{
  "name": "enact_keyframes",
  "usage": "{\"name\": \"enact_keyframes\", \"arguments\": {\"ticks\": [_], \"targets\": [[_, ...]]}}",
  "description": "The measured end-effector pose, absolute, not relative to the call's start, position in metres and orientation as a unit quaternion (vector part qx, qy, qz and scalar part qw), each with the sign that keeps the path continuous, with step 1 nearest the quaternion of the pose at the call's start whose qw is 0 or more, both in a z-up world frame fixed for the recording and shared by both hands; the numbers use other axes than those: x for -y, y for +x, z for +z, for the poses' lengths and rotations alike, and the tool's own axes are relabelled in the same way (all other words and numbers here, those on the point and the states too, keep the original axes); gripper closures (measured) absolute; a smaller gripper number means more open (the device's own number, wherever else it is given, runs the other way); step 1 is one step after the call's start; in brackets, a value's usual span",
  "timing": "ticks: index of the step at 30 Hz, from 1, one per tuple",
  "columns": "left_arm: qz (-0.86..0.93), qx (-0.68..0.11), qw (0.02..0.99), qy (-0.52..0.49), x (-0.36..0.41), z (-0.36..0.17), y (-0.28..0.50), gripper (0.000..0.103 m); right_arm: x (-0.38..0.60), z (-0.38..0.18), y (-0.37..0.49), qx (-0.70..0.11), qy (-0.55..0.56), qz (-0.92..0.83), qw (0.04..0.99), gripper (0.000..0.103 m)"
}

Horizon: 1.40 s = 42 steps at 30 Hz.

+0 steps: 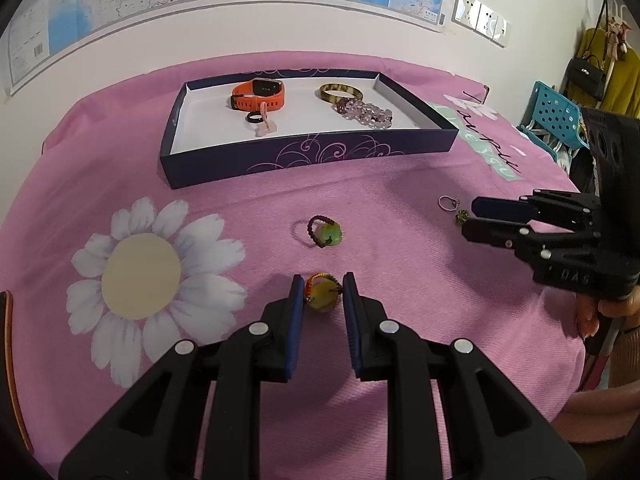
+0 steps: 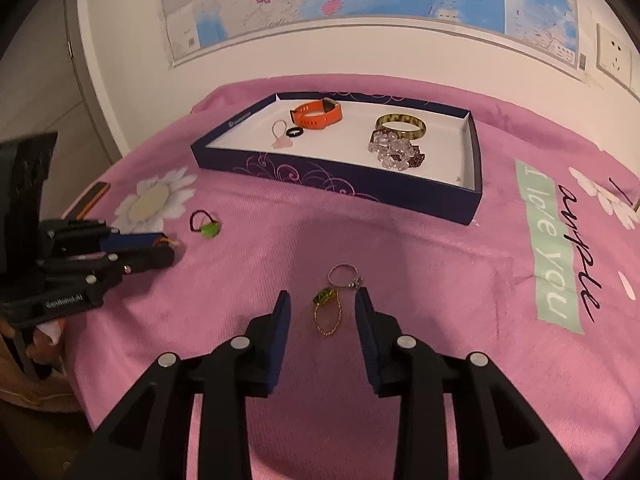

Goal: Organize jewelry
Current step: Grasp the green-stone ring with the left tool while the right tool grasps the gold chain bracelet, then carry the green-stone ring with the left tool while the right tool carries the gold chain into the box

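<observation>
Left wrist view
- Left gripper (image 1: 322, 289): jaws narrowly parted with the yellow pendant (image 1: 323, 295) between the tips. I cannot tell whether the pads press on it; a sliver of cloth shows at its right side.
- Yellow pendant: lies on the pink cloth (image 1: 400, 208), well short of the box (image 1: 304, 152).
- Green pendant (image 1: 329, 234): loose on the cloth just beyond the yellow one, its dark cord loop to its left.
- Box contents: orange watch (image 1: 259, 94), black ring (image 1: 253, 117), pale pink charm (image 1: 265, 123), amber bangle (image 1: 341, 92), crystal bracelet (image 1: 363, 113).
- Right gripper (image 1: 467, 216): seen side-on at the right edge, tips at the silver ring (image 1: 447, 202).

Right wrist view
- Right gripper (image 2: 323, 303): jaws partly open, holding nothing. The gold chain (image 2: 328, 317) with its green stone lies on the cloth between the tips, touching neither pad.
- Silver ring (image 2: 343, 275): just beyond the chain, touching or nearly touching the stone end.
- Left gripper (image 2: 170, 247): low at the left edge, with orange cord showing at its tip.

Step in hand (my reading)
- Goal: lift the loose pieces and carry them into the box.
- Right side: centre on the stone, not the limp chain, and keep the tips clear of the ring so that only one piece comes up.
- Left side: check that the pendant's body, not just the cord, is pinched before lifting.
- Risk: the chain could slide out or snag the ring.
</observation>
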State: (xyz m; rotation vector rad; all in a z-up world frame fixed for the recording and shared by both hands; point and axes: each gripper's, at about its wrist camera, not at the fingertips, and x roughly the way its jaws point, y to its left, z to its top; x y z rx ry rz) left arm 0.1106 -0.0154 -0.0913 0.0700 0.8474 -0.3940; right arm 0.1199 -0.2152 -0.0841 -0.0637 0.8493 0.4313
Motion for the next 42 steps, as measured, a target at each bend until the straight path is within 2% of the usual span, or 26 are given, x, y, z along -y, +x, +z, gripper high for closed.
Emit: {"name": "enact_keyframes", "arguments": {"ticks": [2, 3, 4, 9, 26, 42], "targets": [[-0.189, -0.409, 0.892, 0.034, 0.015, -0.091, 0.111, 0.083, 0.215, -0.087, 0.121, -0.411, -0.031, 0.205, 0.888, 0.076], [-0.189, -0.409, 0.892, 0.034, 0.015, -0.091, 0.111, 0.083, 0.214, -0.087, 0.122, -0.413, -0.03, 0.207, 0.886, 0.088], [-0.188, -0.41, 0.892, 0.035, 0.016, -0.091, 0.111, 0.083, 0.214, -0.088, 0.122, -0.414, -0.029, 0.209, 0.885, 0.092], [-0.187, -0.408, 0.893, 0.034, 0.016, -0.09, 0.112, 0.083, 0.213, -0.086, 0.121, -0.406, -0.034, 0.207, 0.889, 0.102], [-0.189, -0.364, 0.911, 0.032, 0.013, -0.059, 0.118, 0.083, 0.218, -0.049, 0.124, -0.346, -0.015, 0.21, 0.914, 0.102], [-0.161, -0.318, 0.933, 0.041, 0.016, -0.027, 0.16, 0.083, 0.219, -0.029, 0.168, -0.314, -0.017, 0.197, 0.929, 0.102]]}}
